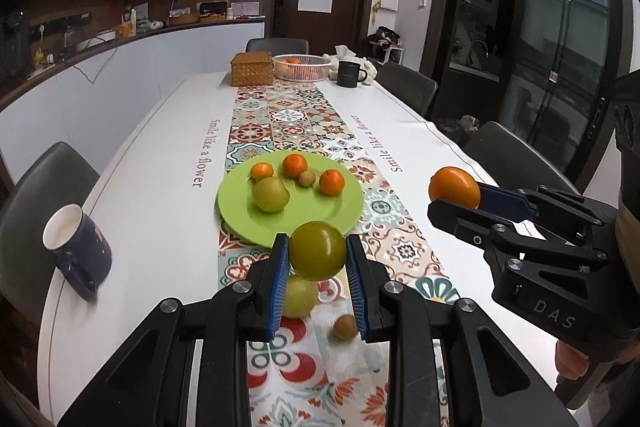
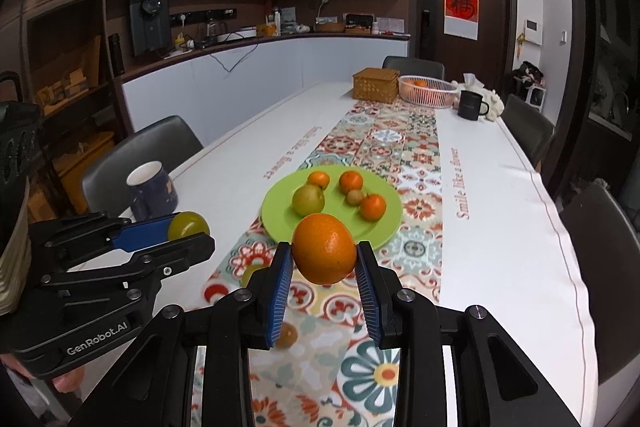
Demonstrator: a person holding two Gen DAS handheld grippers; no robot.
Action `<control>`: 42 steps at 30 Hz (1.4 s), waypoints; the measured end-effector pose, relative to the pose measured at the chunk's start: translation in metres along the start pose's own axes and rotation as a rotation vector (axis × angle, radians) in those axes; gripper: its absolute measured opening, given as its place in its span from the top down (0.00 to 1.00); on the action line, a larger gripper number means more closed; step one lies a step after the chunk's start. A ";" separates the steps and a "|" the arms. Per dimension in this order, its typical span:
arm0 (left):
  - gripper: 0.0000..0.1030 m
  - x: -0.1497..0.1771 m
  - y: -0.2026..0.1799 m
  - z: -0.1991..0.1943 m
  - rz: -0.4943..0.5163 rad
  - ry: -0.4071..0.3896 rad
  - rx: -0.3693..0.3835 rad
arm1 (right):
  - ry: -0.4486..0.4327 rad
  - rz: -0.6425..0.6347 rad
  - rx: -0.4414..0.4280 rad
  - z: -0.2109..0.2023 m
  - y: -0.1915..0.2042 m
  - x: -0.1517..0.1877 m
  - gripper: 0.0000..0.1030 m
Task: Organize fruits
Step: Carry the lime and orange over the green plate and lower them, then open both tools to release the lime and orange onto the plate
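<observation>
My left gripper (image 1: 317,255) is shut on a green round fruit (image 1: 317,250) and holds it above the table runner, just short of the green plate (image 1: 240,205). My right gripper (image 2: 323,259) is shut on a large orange (image 2: 323,247), also held in the air near the plate (image 2: 390,227). The plate holds three small oranges, a yellow-green pear (image 1: 271,194) and a small brown fruit (image 1: 307,179). On the runner below my left gripper lie a pale green fruit (image 1: 298,297) and a small brown fruit (image 1: 345,327). The right gripper also shows in the left wrist view (image 1: 448,197).
A dark blue mug (image 1: 78,251) stands at the table's left edge. At the far end are a wicker box (image 1: 251,69), a white basket with fruit (image 1: 302,67) and a black mug (image 1: 349,74). Grey chairs surround the table.
</observation>
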State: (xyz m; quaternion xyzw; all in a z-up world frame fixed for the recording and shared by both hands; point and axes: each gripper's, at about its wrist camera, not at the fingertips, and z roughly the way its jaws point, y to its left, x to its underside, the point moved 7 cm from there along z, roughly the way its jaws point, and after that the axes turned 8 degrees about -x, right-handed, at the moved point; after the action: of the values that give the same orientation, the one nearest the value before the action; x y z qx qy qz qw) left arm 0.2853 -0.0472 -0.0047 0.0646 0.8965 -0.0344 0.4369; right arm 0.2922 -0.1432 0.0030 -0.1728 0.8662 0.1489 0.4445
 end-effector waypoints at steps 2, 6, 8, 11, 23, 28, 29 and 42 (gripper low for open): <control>0.73 -0.005 0.002 0.006 0.002 0.000 -0.005 | -0.003 -0.001 0.000 0.003 -0.002 -0.005 0.68; 0.73 -0.012 0.007 0.016 -0.003 0.004 -0.008 | -0.004 -0.008 -0.001 0.014 -0.004 -0.014 0.68; 0.73 -0.015 0.009 0.024 -0.003 0.009 -0.010 | 0.002 -0.010 -0.004 0.021 -0.006 -0.018 0.68; 0.73 -0.019 0.012 0.036 -0.004 0.017 -0.012 | 0.011 -0.002 -0.010 0.033 -0.010 -0.021 0.68; 0.73 -0.022 0.021 0.101 0.018 0.090 -0.015 | 0.101 0.044 -0.031 0.105 -0.036 -0.018 0.68; 0.73 -0.013 0.024 0.130 0.027 0.144 0.001 | 0.154 0.054 -0.039 0.136 -0.045 -0.008 0.68; 0.73 -0.011 0.024 0.134 0.030 0.153 0.002 | 0.161 0.055 -0.040 0.140 -0.046 -0.006 0.68; 0.61 -0.001 0.022 0.162 0.057 0.208 0.022 | 0.226 0.086 -0.042 0.180 -0.064 0.013 0.67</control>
State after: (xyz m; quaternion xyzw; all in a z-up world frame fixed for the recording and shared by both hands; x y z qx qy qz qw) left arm 0.4156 -0.0443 -0.1043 0.0983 0.9345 -0.0249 0.3413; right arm 0.4422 -0.1291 -0.1158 -0.1602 0.9141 0.1657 0.3336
